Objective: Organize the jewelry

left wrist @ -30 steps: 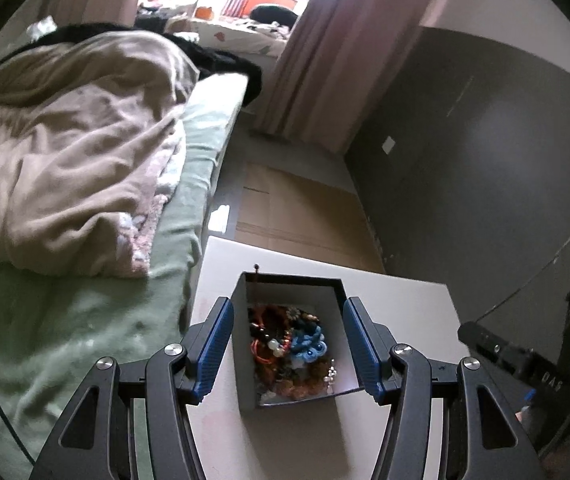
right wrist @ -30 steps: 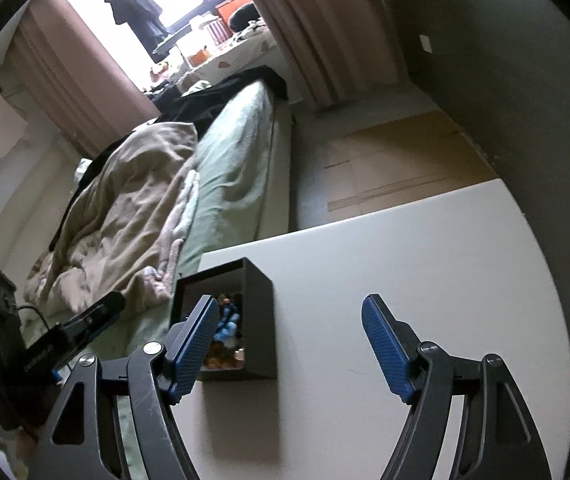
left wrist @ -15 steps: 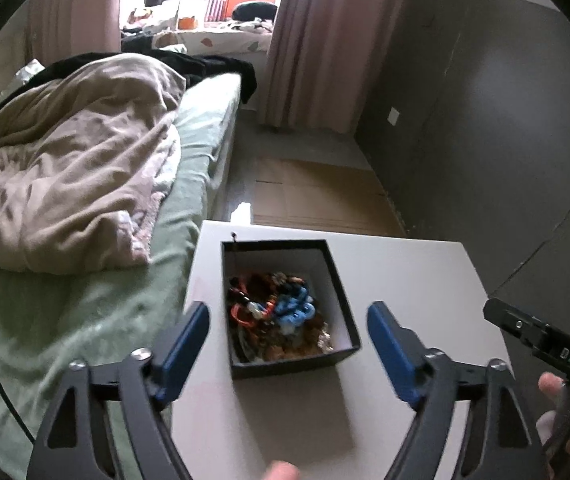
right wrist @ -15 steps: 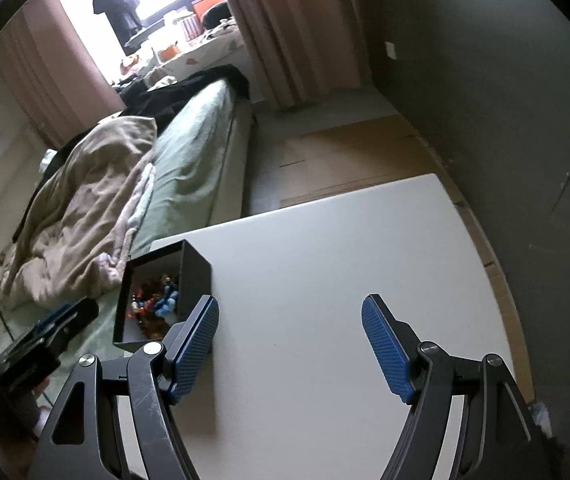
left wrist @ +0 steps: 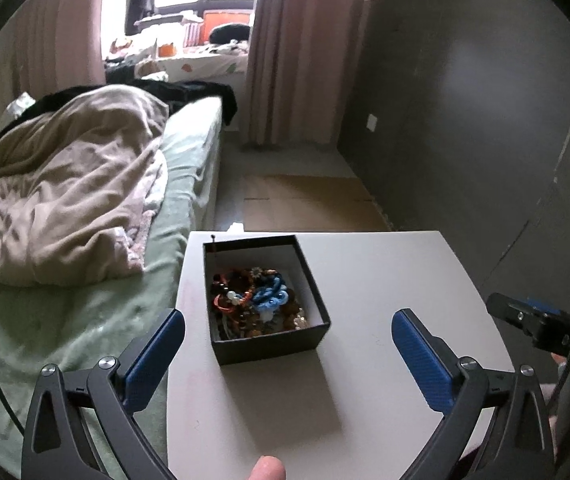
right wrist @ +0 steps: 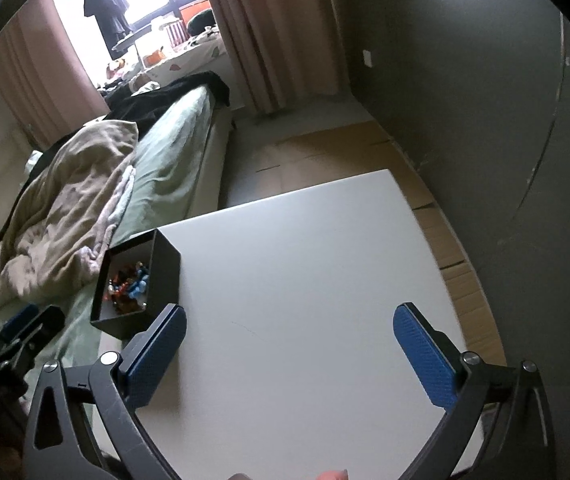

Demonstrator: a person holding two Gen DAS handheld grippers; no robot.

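A black open box (left wrist: 269, 346) sits on the white table (left wrist: 385, 288) near its left edge. It holds a tangle of jewelry (left wrist: 259, 300): blue, orange and brown beaded pieces. My left gripper (left wrist: 288, 332) is open and empty, its jaws wide apart just short of the box. In the right wrist view the box (right wrist: 163, 276) is at the table's left side with the jewelry (right wrist: 129, 286) inside. My right gripper (right wrist: 289, 328) is open and empty over the bare table (right wrist: 305, 280), right of the box.
A bed with a green sheet (left wrist: 97, 312) and a beige blanket (left wrist: 65, 200) runs along the table's left side. A dark wall (left wrist: 465, 120) stands to the right. Cardboard (left wrist: 309, 204) covers the floor beyond the table. Curtains (left wrist: 297, 48) hang at the back.
My left gripper has let go of the box, opened wide and pulled back. My right gripper has drawn back and to the right, away from the box.
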